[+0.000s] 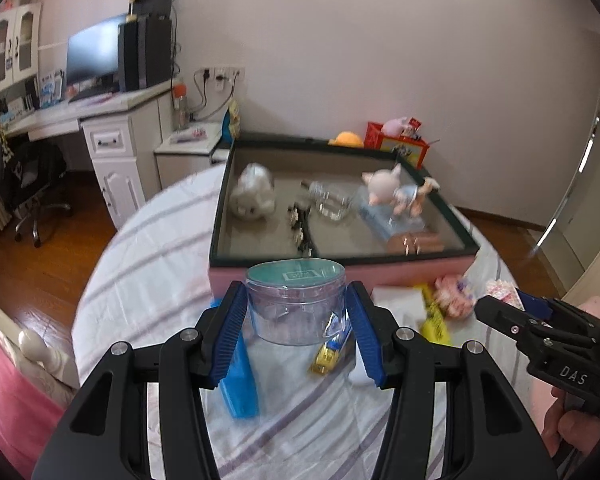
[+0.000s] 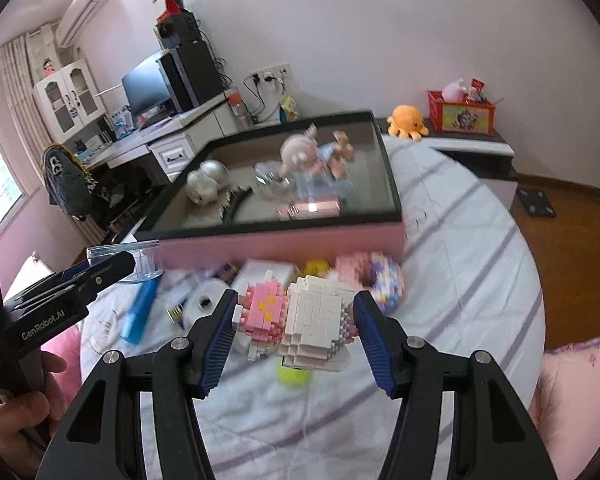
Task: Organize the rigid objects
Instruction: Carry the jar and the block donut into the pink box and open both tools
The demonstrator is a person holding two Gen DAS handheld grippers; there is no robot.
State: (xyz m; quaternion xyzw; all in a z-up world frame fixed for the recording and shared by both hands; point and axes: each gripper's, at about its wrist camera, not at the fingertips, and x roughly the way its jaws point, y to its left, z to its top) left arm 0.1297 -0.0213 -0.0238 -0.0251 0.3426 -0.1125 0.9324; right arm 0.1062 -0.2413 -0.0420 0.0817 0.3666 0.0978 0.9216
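My left gripper (image 1: 296, 312) is shut on a clear round plastic jar (image 1: 296, 304) with a teal lid, held above the striped bed sheet in front of the pink storage box (image 1: 340, 272). The jar also shows in the right wrist view (image 2: 140, 260). My right gripper (image 2: 296, 320) is shut on a white and pink brick-built figure (image 2: 300, 320), held just above the bed. The pink box (image 2: 284, 244) holds a silver piggy bank (image 1: 252, 196), a glass bottle (image 1: 328, 200), a pig doll (image 1: 392, 192) and a rose-coloured case (image 2: 308, 208).
Loose items lie on the bed before the box: a blue flat case (image 1: 240, 384), a yellow tube (image 1: 328, 356), a yellow packet (image 1: 434, 320), another brick figure (image 2: 380, 276), a white box (image 2: 264, 272). A desk with a monitor (image 1: 92, 52) stands left; an orange plush (image 2: 406, 120) behind.
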